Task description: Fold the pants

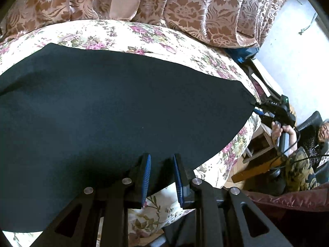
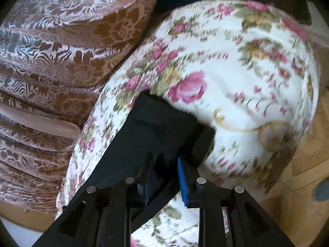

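Black pants [image 1: 115, 107] lie spread flat on a floral bedcover [image 1: 144, 35]. My left gripper [image 1: 162, 164] hovers at the near edge of the pants, jaws apart with a gap between the blue pads [image 1: 146, 177], nothing between them. My right gripper [image 1: 259, 109] is at the pants' far right corner in the left wrist view. In the right wrist view my right gripper [image 2: 164, 164] has a fold of the black pants [image 2: 160, 123] between its blue pads [image 2: 182, 181]; the view is blurred.
Brown patterned cushions [image 1: 205, 10] stand behind the bedcover, and also show in the right wrist view [image 2: 61, 51]. A seated person [image 1: 320, 135] and a wooden floor [image 2: 304, 175] lie off the bed's right side.
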Demonstrator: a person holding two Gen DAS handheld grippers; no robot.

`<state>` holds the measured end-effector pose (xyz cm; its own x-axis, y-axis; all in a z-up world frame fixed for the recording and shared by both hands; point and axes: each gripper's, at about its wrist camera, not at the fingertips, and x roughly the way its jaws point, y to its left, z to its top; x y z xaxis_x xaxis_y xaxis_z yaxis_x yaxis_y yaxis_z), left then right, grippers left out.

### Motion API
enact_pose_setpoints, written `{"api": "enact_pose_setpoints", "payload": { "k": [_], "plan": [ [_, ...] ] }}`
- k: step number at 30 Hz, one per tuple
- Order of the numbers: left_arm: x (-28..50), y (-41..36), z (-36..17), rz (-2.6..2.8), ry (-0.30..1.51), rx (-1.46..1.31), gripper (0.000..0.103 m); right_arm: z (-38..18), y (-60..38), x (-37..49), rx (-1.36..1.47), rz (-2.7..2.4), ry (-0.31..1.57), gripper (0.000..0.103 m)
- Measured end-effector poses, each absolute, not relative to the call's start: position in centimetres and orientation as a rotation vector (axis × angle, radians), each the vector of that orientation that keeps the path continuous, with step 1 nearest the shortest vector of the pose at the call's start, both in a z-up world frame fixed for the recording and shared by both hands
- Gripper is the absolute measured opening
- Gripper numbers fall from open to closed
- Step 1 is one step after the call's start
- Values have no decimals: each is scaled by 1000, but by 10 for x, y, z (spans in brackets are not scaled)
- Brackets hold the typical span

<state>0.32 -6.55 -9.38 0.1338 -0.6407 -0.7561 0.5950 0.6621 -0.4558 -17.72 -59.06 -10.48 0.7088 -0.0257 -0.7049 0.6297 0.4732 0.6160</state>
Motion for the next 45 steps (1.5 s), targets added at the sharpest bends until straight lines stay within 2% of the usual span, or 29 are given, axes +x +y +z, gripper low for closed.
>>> {"api": "enact_pose_setpoints", "payload": {
  "k": [6,7,8,15,20,23,24,30,34,38,45],
  "plan": [
    [3,-63,-95,-895,1125,-56,22,-115,-560,-167,1040,-357,707,24],
    [2,-63,-94,-897,1123,-55,22,-116,-555,-167,1030,-359,712,19],
    [1,-63,-93,-898,1119,-52,22,-114,-551,-166,1009,-366,717,8],
    [0,-54,-92,-906,1116,-99,22,-86,-545,-174,923,-377,691,6],
    [-2,-48,-95,-897,1126,-106,22,-116,-550,-169,977,-395,744,9],
    [-3,-44,-95,-896,1122,-125,22,-107,-544,-179,1000,-354,693,24],
    [-4,-42,-96,-893,1121,-134,22,-103,-538,-181,994,-339,690,24],
    [-8,-32,-99,-885,1116,-175,22,-89,-473,-176,1036,9,715,24],
    [-8,-24,-96,-867,1100,-195,22,-105,-424,-155,1099,185,782,24],
    [-9,-17,-95,-851,1086,-217,24,-127,-403,-142,1148,214,849,24],
    [-11,-14,-95,-842,1082,-229,24,-139,-396,-131,1184,205,843,24]
  ]
}}
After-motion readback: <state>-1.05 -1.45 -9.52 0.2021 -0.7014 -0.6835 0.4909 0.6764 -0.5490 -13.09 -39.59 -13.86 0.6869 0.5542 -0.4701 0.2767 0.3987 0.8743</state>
